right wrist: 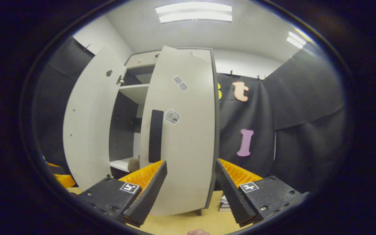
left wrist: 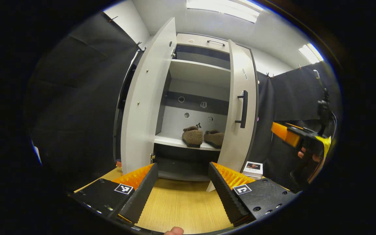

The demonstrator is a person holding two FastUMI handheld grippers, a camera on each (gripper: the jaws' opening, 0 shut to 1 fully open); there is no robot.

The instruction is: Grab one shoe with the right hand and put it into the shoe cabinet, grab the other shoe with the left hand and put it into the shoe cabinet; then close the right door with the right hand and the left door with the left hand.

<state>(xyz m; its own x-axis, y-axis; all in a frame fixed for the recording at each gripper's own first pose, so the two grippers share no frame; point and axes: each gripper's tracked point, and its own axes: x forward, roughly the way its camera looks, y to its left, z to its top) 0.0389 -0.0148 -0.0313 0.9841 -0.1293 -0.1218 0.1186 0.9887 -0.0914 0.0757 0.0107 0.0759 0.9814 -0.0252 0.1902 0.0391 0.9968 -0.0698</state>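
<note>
Two brown fuzzy shoes (left wrist: pixel 193 136) (left wrist: pixel 214 138) sit side by side on the lower shelf of the white shoe cabinet (left wrist: pixel 201 70). Its left door (left wrist: pixel 145 104) stands wide open; its right door (left wrist: pixel 240 107), with a black handle (left wrist: pixel 243 109), is half open. My left gripper (left wrist: pixel 183 192) is open in front of the cabinet, nothing between its fingers. My right gripper (right wrist: pixel 191 192) is open too, close before the right door's (right wrist: pixel 183 130) outer face, near its handle (right wrist: pixel 156 135). A sliver of one shoe (right wrist: pixel 134 164) shows past the door. The right gripper (left wrist: pixel 284 132), held by a hand, is to the right of the door.
The floor is light wood (left wrist: pixel 181 202). A small white box (left wrist: pixel 253 169) lies on it by the foot of the right door, against the black cloth wall (left wrist: pixel 292 94). The upper shelves (left wrist: pixel 204 85) are bare.
</note>
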